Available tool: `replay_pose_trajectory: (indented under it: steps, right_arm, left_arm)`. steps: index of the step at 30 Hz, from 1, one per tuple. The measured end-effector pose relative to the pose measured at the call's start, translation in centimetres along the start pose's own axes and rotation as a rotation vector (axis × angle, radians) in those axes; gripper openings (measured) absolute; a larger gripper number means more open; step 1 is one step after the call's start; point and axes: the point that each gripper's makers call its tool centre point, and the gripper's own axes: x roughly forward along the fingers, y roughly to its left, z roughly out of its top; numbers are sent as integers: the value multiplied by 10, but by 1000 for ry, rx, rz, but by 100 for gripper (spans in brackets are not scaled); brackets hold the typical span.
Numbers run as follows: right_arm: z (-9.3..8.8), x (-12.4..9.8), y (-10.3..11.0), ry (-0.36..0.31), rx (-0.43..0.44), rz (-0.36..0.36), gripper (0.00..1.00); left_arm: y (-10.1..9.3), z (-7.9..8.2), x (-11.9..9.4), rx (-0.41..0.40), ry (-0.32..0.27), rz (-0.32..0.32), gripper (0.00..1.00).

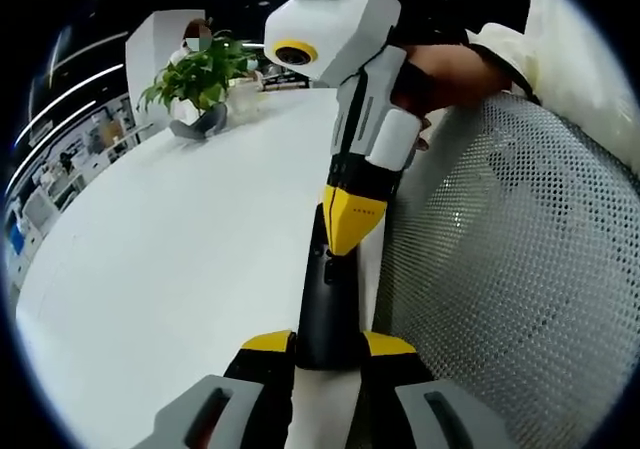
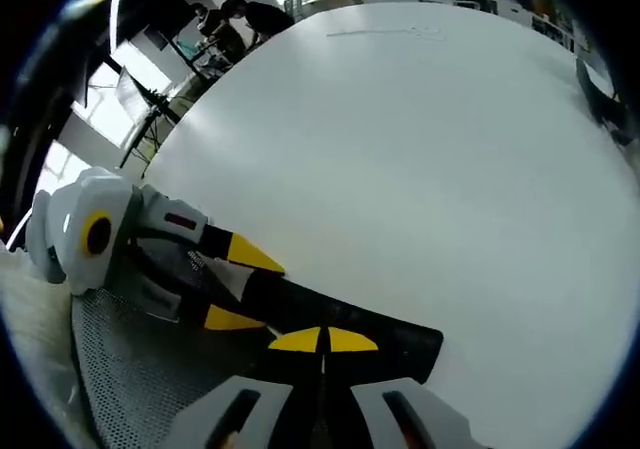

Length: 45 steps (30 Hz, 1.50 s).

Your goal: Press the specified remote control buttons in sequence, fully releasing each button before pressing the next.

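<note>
1. The left tool (image 1: 328, 345) is clamping the long black plastic remote control (image 1: 326, 299) at the white counter (image 1: 180, 269) edge (beside grey mesh).
2. The right tool (image 2: 322, 341), jaws closed together, is pressing its tips onto it.

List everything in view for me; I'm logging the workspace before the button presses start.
Slim black plastic remote control: one, black, at the table's edge, held at its near end by the left claw.
Round white table: one, white, beneath the remote.
Leafy green potted plant: one, green, far end of table.
White perforated mesh chair back: one, white, beside the table.
Left claw: yellow-tipped, shut on the remote.
Right claw: yellow-tipped, shut, tip on the remote.
Person's hand: one, gripping the right claw's handle.
</note>
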Motion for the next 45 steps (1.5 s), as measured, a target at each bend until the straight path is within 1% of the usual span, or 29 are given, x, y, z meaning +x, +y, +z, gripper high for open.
replay_pose_trajectory:
  steps: [2, 5, 9, 13, 16, 20, 25, 29, 32, 35, 39, 41, 42, 45]
  right_arm:
    - [0, 0, 0, -1, 3, -1, 0]
    - [-5, 0, -1, 29, 12, -10, 0]
    - [-6, 0, -2, 37, 11, -17, 0]
    - [-7, 0, 4, 48, 26, 14, 0]
    - [-9, 2, 1, 64, 11, -6, 0]
    - [-9, 2, 1, 66, 21, -6, 0]
    - [-10, 3, 1, 70, 5, -21, 0]
    - [-10, 3, -1, 60, 29, -16, 0]
    - [-10, 3, 0, 57, 31, -15, 0]
    - [-11, 3, 0, 56, -7, -27, 0]
    - [-10, 3, -1, 56, 16, -17, 0]
    - [-10, 3, 1, 59, -6, -27, 0]
    - [-10, 3, 1, 61, -33, -35, 0]
    - [-10, 3, 1, 65, -32, -31, 0]
  left_arm:
    - [0, -1, -1, -3, 2, 2, 26]
    - [0, -3, -3, -4, 5, 5, 26]
    - [0, -4, -5, -5, 13, 8, 25]
    - [-1, -5, -6, -3, 19, 6, 25]
    - [0, -5, -6, 2, 16, 2, 25]
    - [-1, -4, -5, 4, 12, -1, 25]
    - [-1, -4, -5, 4, 10, -4, 25]
    - [-1, -4, -5, 5, 9, -7, 25]
    - [-1, -3, -4, 6, 9, -8, 25]
    - [0, -3, -4, 7, 8, -10, 25]
    - [-1, -3, -4, 9, 8, -10, 25]
    - [-1, -3, -5, 10, 8, -10, 25]
    - [-1, -3, -5, 11, 8, -9, 25]
    - [-1, -3, -5, 20, 7, -9, 24]
